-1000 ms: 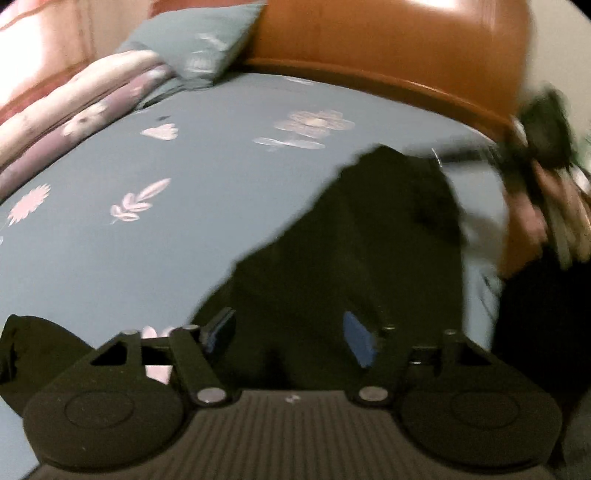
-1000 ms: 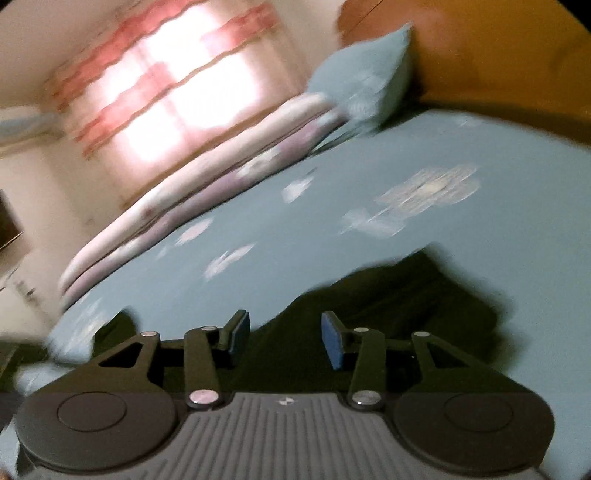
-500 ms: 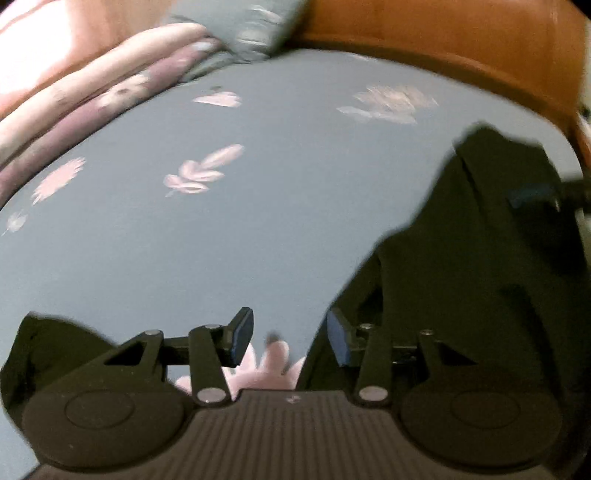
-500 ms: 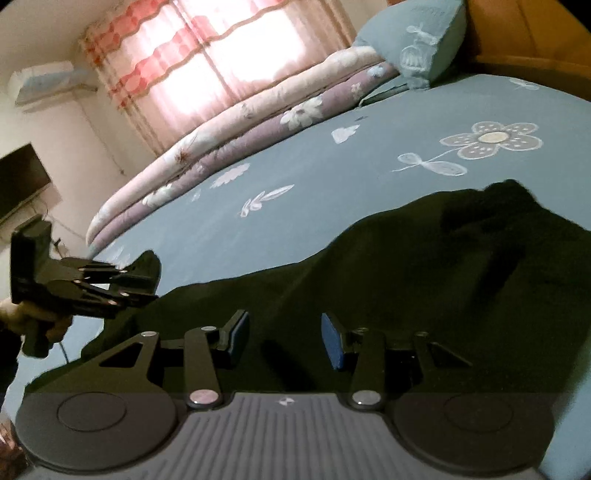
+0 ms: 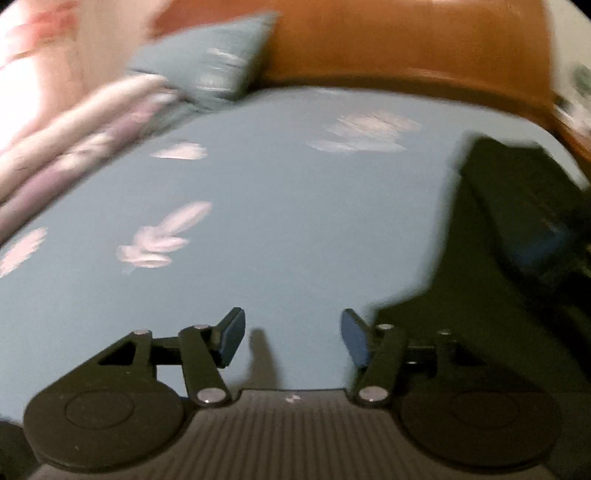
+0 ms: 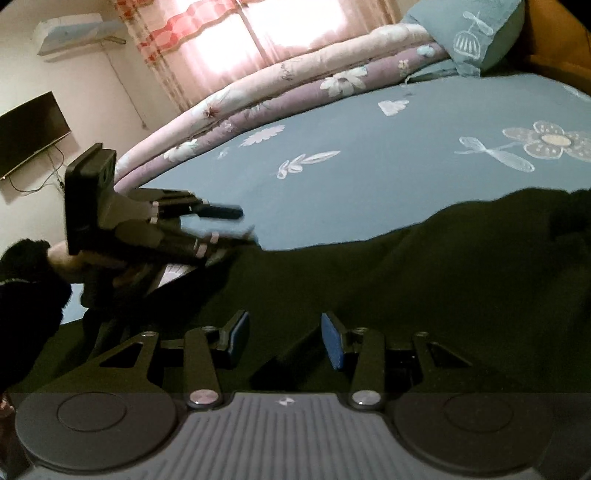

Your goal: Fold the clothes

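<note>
The left tool (image 5: 291, 338) hangs with its jaws spread wide and nothing between them, over bare blue sheet; the dark garment (image 5: 509, 258) begins just beside its right finger and runs off to the right edge of that blurred view. The right tool (image 6: 284, 338) is likewise spread and empty, low over the same garment (image 6: 424, 288), which fills the near half of its view; the cloth looks black or very dark green, soft and rumpled, with a wavy far edge and a raised fold toward the right. It lies on the bed (image 6: 406, 147), along the near side; beyond its far edge the flowered sheet stretches flat and free up to the rolled quilt (image 6: 295, 85) and the pillow (image 6: 476, 33). From the right wrist view the left tool (image 6: 236, 225) shows at the garment's left end, a hand (image 6: 74, 258) gripping its handle; the wooden headboard (image 5: 406, 48) closes the far end.
</note>
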`<state>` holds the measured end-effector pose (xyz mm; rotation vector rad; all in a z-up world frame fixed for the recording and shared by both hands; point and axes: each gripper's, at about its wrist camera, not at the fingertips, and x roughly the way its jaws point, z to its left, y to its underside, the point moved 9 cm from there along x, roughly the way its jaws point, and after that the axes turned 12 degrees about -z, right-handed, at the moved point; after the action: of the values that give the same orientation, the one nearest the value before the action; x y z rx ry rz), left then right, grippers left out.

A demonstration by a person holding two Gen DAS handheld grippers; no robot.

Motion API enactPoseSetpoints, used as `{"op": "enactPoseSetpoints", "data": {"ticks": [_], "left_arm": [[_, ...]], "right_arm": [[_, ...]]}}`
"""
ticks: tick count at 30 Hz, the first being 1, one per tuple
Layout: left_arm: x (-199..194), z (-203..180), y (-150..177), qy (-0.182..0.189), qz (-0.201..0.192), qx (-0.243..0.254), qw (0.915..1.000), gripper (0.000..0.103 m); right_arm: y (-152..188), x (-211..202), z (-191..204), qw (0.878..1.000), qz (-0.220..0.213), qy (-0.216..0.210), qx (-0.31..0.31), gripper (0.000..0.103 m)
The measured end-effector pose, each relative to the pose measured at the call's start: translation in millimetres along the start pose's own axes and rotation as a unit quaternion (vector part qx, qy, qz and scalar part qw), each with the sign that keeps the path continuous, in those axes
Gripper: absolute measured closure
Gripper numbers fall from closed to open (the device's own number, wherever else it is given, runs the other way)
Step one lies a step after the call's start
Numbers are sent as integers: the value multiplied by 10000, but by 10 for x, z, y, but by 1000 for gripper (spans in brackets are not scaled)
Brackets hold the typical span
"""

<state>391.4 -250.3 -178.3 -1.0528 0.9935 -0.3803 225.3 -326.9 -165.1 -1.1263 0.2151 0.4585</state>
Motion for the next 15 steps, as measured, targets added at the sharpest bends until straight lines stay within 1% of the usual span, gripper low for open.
{"op": "enactPoseSetpoints", "data": {"ticks": [2,4,6,7,8,10,12,15], "left_arm": [[-29,106,-5,-23,-24,-386,9992,51],[-118,137,-19,63,-34,-509,9987,51],[-209,65,-30,301,-11,-317,9990,51],[-252,14,-23,400,28,-111,9991,51],[-273,-38,8,516,142,126,9985,51],[-285,-139,119,834,471,454,9944,51],[-274,-218,184,1139,674,525,9898,51],[-204,-249,140,1431,622,230,9875,50]], "right_arm": [[18,15,0,10000,36,20,1,54],[19,2,-7,10000,26,18,25,54],[21,-11,-13,10000,21,7,68,54],[22,-13,-15,9999,26,2,100,54],[21,-13,-16,9999,27,0,122,54],[14,-6,-11,9999,19,-11,119,54],[12,-1,-5,9999,9,-14,106,54],[10,11,-2,9999,17,-25,133,54]]}}
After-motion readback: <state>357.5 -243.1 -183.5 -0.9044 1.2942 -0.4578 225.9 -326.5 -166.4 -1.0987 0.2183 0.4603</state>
